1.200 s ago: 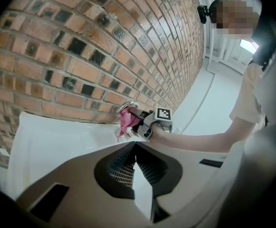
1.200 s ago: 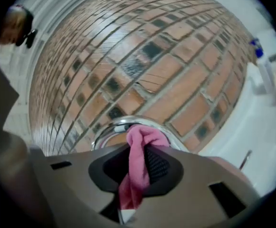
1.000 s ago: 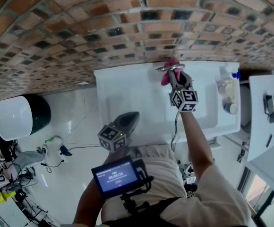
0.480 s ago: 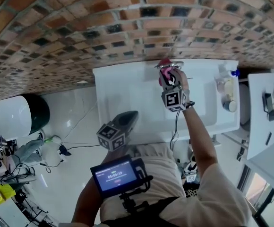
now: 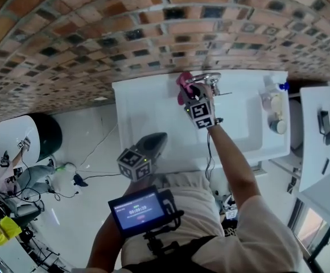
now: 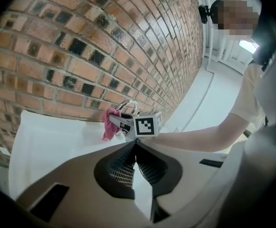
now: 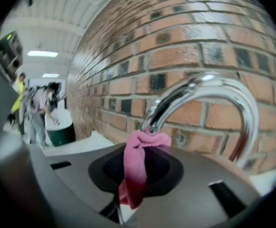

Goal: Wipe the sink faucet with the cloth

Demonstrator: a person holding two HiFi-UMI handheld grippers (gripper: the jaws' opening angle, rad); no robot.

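The wiping step is in hand. The right gripper [image 5: 189, 93] is closed on a pink cloth [image 7: 137, 161]. A narrow fold is pinched between its 2 jaws, and the loose top is bunched forward past the tips. That bunch touches the chrome gooseneck faucet [image 7: 209, 87] on the left leg of its arch, as the right gripper view shows it; I cannot tell whether that leg is the outlet end. The faucet stands at the back edge of the white sink [image 5: 148, 114], close against the brick wall [image 5: 97, 38].

The left gripper [image 6: 135, 159] has its jaws together with nothing between them. It hangs low by the sink's front edge, near the person's body and well apart from the faucet, so it looks to have no part in this step.

No frame shows dirt or wet streaks on the chrome, so how much of the faucet is already done cannot be read.

The next move, as I judge it, is a drag of the cloth along the tube, up over the crown of the arch and down the other leg. That calls for steady light pressure and a turning wrist, so that the soft bunch meets the metal, not the hard jaw tips. With only 1 thin fold in the grip, a strong pull could tug the cloth loose.
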